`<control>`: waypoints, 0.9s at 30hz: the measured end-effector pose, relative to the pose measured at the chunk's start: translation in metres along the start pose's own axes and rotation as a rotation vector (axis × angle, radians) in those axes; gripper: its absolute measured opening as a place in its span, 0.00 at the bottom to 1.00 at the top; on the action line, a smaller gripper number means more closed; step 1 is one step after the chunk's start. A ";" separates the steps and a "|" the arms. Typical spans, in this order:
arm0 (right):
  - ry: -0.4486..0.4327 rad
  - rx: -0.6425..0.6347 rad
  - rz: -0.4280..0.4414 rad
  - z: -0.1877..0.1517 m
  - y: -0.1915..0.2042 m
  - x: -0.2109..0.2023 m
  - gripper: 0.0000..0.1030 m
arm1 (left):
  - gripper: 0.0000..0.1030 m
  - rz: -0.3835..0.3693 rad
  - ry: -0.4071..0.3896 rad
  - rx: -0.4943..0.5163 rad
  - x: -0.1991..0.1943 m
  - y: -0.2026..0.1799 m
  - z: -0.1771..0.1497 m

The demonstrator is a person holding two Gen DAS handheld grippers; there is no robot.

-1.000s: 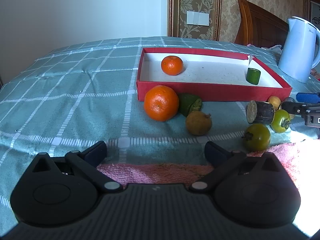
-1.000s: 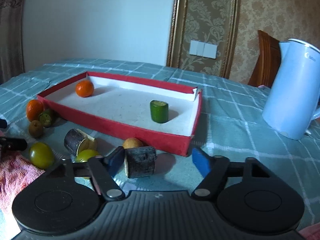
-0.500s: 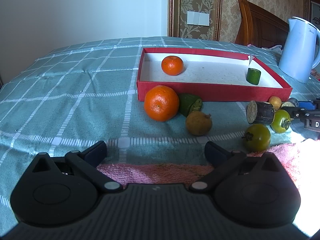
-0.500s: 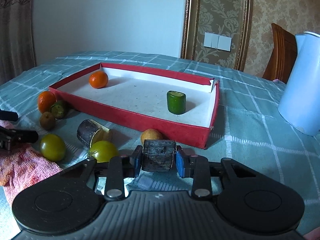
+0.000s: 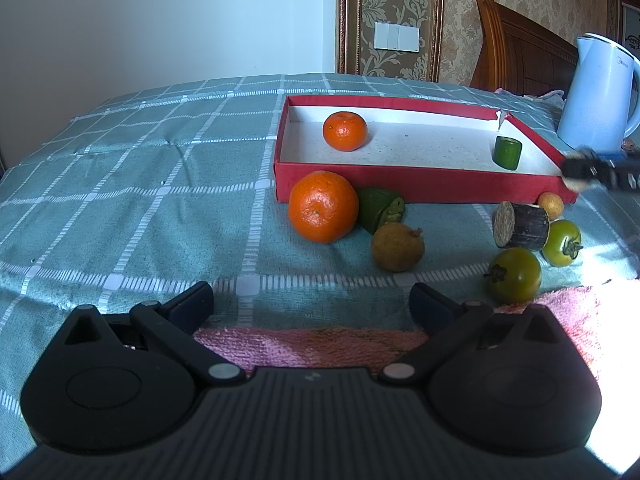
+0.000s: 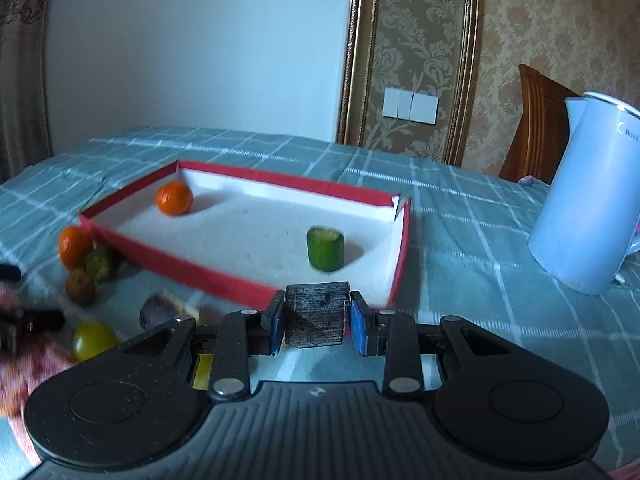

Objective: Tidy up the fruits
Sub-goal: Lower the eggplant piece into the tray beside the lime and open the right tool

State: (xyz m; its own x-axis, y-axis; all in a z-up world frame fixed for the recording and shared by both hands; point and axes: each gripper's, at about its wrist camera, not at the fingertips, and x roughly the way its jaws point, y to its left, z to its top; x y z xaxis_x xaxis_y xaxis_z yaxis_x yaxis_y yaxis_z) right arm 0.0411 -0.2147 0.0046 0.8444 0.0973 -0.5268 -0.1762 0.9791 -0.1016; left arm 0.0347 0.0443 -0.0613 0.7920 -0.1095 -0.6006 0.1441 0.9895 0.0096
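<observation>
A red tray [image 5: 420, 190] [image 6: 200, 276] holds a small orange [image 5: 345, 131] [image 6: 173, 198] and a green cane piece [image 5: 507, 152] [image 6: 325, 249]. My right gripper [image 6: 316, 322] is shut on a dark sugarcane piece [image 6: 316, 314], raised at the tray's near right corner; it shows blurred in the left wrist view [image 5: 596, 168]. My left gripper [image 5: 312, 304] is open and empty over a pink towel [image 5: 312, 346]. Before the tray lie a big orange [image 5: 323, 212], a green fruit [image 5: 380, 210], a brown fruit [image 5: 397, 247], another dark cane piece [image 5: 520, 225], two green tomatoes [image 5: 514, 275] and a small yellow fruit [image 5: 551, 201].
A white kettle [image 5: 598, 92] [image 6: 588, 196] stands to the right of the tray on the checked green cloth [image 5: 140, 184]. A wooden headboard [image 5: 520, 48] is behind it.
My right gripper closed on the dark sugarcane piece, then lifted it off the cloth toward the tray's corner. My left gripper has stayed still and open.
</observation>
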 end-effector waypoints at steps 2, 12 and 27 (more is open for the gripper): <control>-0.011 -0.007 0.002 0.010 0.003 0.006 0.31 | 1.00 0.000 0.000 0.000 0.000 0.000 0.000; 0.041 -0.038 0.010 0.043 0.020 0.059 0.31 | 1.00 0.000 0.000 0.000 0.000 0.000 0.000; 0.103 -0.067 0.020 0.035 0.033 0.100 0.31 | 1.00 0.000 0.000 0.000 0.000 0.000 0.000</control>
State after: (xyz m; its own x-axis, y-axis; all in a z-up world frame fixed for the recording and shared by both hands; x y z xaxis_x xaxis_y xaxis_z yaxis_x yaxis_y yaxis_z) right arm 0.1369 -0.1664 -0.0221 0.7845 0.0941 -0.6130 -0.2282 0.9628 -0.1444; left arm 0.0347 0.0443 -0.0615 0.7921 -0.1095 -0.6005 0.1443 0.9895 0.0099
